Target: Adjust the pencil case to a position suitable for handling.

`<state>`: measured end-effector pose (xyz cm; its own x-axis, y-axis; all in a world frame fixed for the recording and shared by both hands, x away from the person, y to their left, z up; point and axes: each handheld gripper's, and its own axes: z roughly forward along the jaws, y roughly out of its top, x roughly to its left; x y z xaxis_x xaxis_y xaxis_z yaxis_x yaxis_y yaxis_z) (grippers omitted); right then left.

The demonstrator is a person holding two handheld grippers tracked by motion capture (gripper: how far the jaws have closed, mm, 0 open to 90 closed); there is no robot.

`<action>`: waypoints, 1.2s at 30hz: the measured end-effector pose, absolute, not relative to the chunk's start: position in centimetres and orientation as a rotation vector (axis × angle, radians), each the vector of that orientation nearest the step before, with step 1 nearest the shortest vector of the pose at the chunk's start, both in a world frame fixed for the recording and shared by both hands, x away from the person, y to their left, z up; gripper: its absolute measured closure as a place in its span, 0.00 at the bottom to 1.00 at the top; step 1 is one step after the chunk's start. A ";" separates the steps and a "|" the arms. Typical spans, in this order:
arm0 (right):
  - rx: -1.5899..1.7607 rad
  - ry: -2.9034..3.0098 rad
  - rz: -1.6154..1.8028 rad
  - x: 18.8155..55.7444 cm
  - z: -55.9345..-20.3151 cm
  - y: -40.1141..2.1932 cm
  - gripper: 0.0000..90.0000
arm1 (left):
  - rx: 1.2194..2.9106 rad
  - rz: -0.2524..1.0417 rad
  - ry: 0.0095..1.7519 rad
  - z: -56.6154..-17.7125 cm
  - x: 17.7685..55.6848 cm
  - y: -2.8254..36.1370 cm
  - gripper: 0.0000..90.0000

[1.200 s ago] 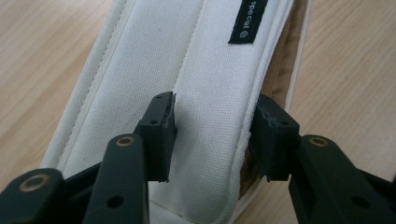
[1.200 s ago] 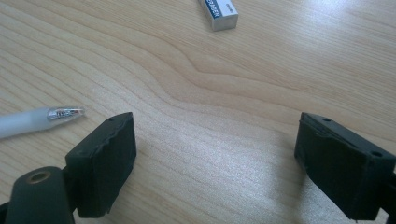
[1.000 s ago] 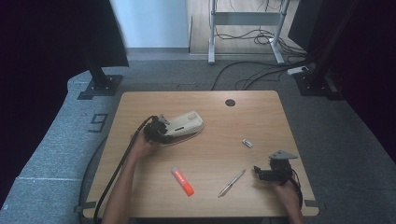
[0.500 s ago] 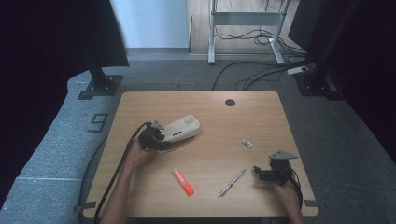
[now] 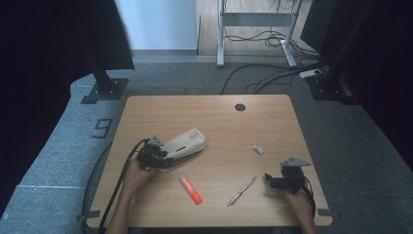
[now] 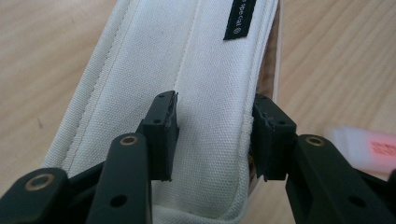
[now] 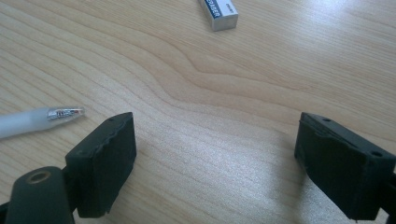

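Grey carpet surrounded the wooden bench (image 5: 272, 117) in the high view, with cables, a metal frame and dark stands behind it, and a painted 9 on the floor at the left. Compared with a second earlier, the left tongs (image 5: 163, 155) and the white pencil case (image 5: 187, 143) they gripped had shifted toward the bench's left edge and a little nearer the person; the right tongs (image 5: 268, 179) had stayed put near the front right corner. An orange highlighter (image 5: 190, 189) lay just in front of the case, a pen (image 5: 242, 191) between it and the right tongs, and a small eraser (image 5: 257, 149) farther back on the right. A round cable hole sat near the far edge.

From the left gripper view, the black jaws pressed on either side of one end of the pencil case (image 6: 187, 84), which was white canvas with a black label; the highlighter (image 6: 373, 144) blurred at the right.

From the right gripper view, the jaws stood wide apart over bare wood grain, holding nothing, with the pen (image 7: 37, 119) tip at the left and the eraser (image 7: 219, 11) ahead.
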<state>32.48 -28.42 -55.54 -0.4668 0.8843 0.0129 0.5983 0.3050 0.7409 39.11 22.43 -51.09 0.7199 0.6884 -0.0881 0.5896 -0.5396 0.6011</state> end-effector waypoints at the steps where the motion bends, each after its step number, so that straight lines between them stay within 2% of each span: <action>1: 1.323 2.180 0.976 32.5 -55.5 -28.4 0.14 | 2.307 0.216 0.967 -51.1 38.8 22.5 0.62; 14: 1.323 2.180 0.977 32.5 -55.5 -28.4 0.14 | 2.286 0.240 0.988 -51.2 36.5 22.8 0.64; 22: 1.323 2.180 0.977 32.5 -55.5 -28.4 0.14 | 2.218 0.211 0.978 -50.4 36.3 23.6 0.79; 29: 1.323 2.180 0.976 32.5 -55.5 -28.4 0.14 | 2.148 0.189 0.991 -49.2 36.3 24.4 0.84; 36: 1.324 2.180 0.977 32.5 -55.5 -28.4 0.14 | 2.071 0.142 1.024 -48.6 36.5 25.5 0.84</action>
